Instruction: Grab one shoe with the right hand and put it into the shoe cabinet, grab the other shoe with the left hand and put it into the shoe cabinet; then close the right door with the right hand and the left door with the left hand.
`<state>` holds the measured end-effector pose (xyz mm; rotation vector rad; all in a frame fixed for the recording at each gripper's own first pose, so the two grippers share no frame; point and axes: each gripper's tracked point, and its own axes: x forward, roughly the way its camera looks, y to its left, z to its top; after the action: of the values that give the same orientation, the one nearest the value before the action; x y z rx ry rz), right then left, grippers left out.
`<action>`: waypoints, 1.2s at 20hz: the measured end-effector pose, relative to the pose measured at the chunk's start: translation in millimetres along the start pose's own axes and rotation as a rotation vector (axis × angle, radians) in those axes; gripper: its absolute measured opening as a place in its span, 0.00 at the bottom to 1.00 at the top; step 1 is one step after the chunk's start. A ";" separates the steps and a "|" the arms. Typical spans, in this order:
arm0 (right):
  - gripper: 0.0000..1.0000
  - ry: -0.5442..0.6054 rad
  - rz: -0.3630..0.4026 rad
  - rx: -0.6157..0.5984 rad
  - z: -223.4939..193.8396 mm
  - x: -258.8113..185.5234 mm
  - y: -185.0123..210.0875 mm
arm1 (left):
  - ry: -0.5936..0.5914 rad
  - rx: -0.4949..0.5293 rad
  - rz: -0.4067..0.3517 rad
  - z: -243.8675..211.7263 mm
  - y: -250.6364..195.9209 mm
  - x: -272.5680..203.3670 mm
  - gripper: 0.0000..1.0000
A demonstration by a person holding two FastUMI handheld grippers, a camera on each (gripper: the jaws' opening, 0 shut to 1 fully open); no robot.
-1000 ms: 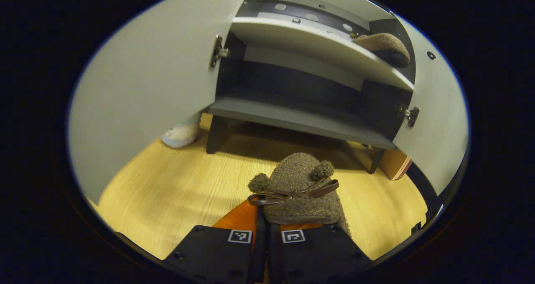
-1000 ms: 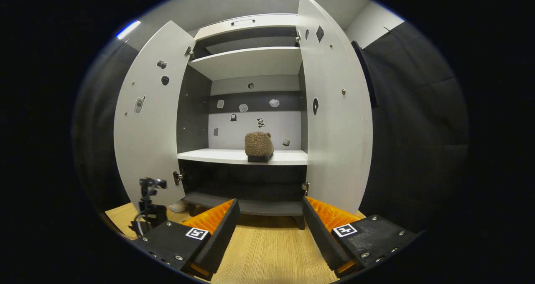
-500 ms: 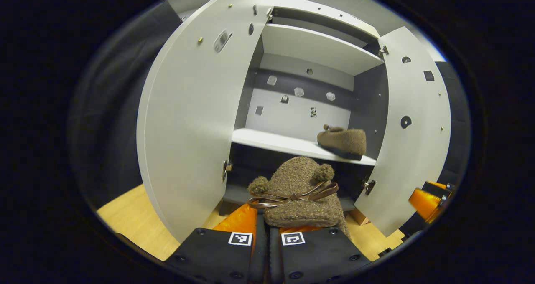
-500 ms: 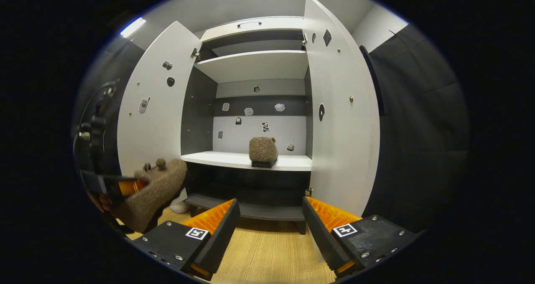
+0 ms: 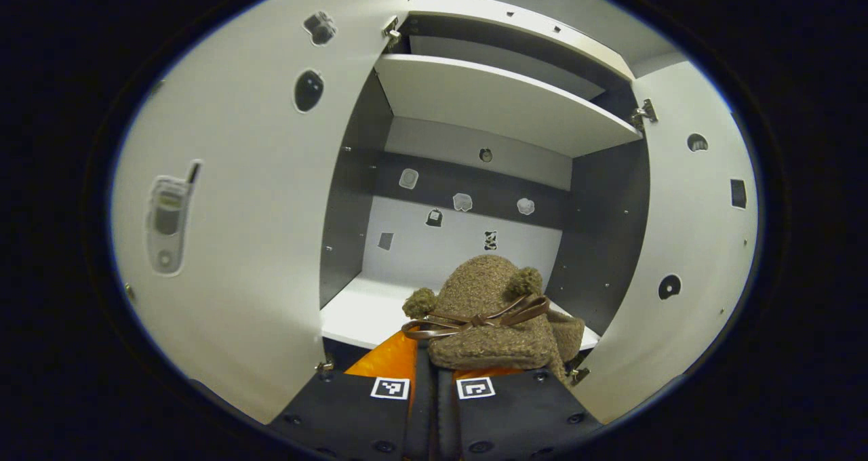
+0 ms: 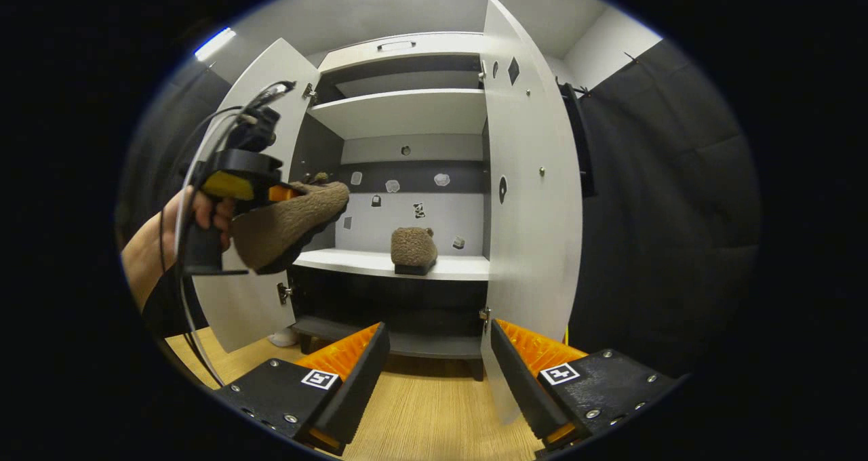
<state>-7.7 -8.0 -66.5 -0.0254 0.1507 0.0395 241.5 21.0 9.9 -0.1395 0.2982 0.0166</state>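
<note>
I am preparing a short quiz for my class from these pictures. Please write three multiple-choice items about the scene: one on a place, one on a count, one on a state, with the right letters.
1. Where does the first shoe rest?
A. on the floor
B. on the middle shelf
C. on the top shelf

2. How many shoes are in the right gripper view?
A. one
B. two
C. three

3. How are the cabinet doors?
A. both open
B. both shut
C. one open, one shut

Answers:
1 B, it sits on the white middle shelf.
2 B, one on the shelf, the second shoe gripped by the left gripper.
3 A, the left door and right door stand swung out.
</note>
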 end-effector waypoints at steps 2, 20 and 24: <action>0.92 0.006 -0.004 0.006 -3.8 -1.3 -5.8 | 0.068 0.006 0.031 -4.7 4.2 44.0 0.11; 0.92 0.020 -0.024 0.023 -10.8 -7.7 -25.7 | 0.405 0.202 0.187 -74.9 26.3 177.1 0.12; 0.92 0.020 -0.028 0.045 -10.5 -4.4 -28.8 | 0.408 0.209 0.182 -74.2 26.5 175.8 0.17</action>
<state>-12.4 -37.3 -75.6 0.0165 0.1716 0.0075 387.0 36.2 -115.6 0.0953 0.7165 0.1383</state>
